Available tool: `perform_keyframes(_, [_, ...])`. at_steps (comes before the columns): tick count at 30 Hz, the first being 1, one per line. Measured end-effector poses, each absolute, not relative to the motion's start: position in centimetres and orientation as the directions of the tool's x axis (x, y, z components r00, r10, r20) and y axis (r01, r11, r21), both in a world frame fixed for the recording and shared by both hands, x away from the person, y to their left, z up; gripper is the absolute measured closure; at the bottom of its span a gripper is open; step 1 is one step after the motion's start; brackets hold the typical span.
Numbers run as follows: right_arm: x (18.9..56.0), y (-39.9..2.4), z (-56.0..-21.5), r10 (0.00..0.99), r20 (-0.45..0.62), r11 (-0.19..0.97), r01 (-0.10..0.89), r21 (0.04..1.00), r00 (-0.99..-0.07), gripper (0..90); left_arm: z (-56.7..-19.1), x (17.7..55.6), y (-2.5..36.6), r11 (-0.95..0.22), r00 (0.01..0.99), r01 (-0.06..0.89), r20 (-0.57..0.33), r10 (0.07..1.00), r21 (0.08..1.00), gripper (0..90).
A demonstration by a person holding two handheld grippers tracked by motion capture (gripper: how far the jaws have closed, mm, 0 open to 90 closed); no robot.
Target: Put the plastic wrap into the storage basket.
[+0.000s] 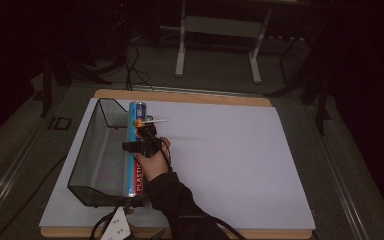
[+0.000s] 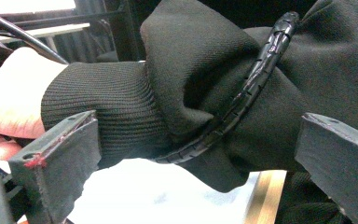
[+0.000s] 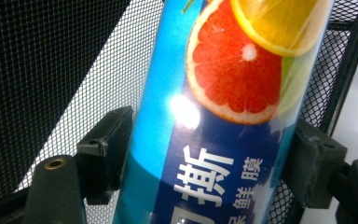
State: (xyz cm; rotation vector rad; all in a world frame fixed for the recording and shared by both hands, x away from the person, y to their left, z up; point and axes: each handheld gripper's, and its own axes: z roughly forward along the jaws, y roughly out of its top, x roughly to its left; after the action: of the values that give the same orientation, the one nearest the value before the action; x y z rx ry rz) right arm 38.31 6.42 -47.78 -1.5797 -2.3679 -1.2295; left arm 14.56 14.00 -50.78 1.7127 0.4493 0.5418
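right tongs (image 3: 205, 154): clamped on the blue box, one black jaw pressed to each long side; in the high view they sit over the box's middle, held by the person's hand (image 1: 152, 162)
left tongs (image 2: 196, 186): jaws wide apart, nothing between them but a dark sleeve (image 2: 177, 88) and a ribbed black cable (image 2: 256, 77) farther off; in the high view a white part of them shows at the bottom edge near the tray's near corner
blue box (image 1: 136, 150): long plastic-wrap box, blue with a red band reading PLASTIC, citrus slices printed on it; lies along the right wall of the mesh tray, far end toward the back of the surface; resting on the rim or just inside, cannot tell
mesh tray (image 1: 92, 155): black wire mesh, on the left part of the white sheet, long side running front to back
white sheet (image 1: 230, 160): covers most of the wooden surface (image 1: 190, 96)
orange bit with a pale stick (image 1: 147, 121): just at the box's far half, too small to tell what it is
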Motion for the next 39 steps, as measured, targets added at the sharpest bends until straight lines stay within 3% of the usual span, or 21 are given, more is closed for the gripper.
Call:
perform_keyframes(6, [38.0,6.3,-47.5,0.774,0.371,0.198,0.753,0.628,-0.513,21.1,-50.8,14.6,14.0,-0.199,0.815,0.005,0.112,0.568,0.98,0.7])
perform_keyframes(7, [37.8,6.4,-47.0,0.796,0.302,0.225,0.72,0.657,-0.525,18.6,-50.8,14.6,14.0,-0.198,0.816,0.007,0.109,0.568,0.98,0.7])
perform_keyframes(11, [37.8,5.4,-45.8,0.789,0.288,0.217,0.684,0.696,-0.543,18.2,-50.8,14.6,14.0,-0.201,0.816,0.006,0.111,0.567,0.98,0.7])
perform_keyframes(19, [37.4,3.1,-43.4,0.737,0.229,0.279,0.595,0.754,-0.636,13.9,-50.8,14.6,13.8,-0.205,0.818,0.008,0.111,0.565,0.979,0.7])
perform_keyframes(22, [37.1,2.4,-42.8,0.682,0.167,0.324,0.499,0.803,-0.712,13.2,-50.8,14.6,13.8,-0.206,0.818,0.009,0.111,0.564,0.979,0.7])
perform_keyframes(25, [36.7,2.0,-42.4,0.674,0.096,0.37,0.448,0.814,-0.732,12.6,-50.8,14.6,13.7,-0.205,0.818,0.01,0.11,0.565,0.979,0.7])
perform_keyframes(39, [35.1,-2.7,-41.4,0.632,0.082,0.357,0.384,0.851,-0.771,12.2,-50.8,14.6,13.5,-0.207,0.819,0.019,0.104,0.565,0.978,0.7])
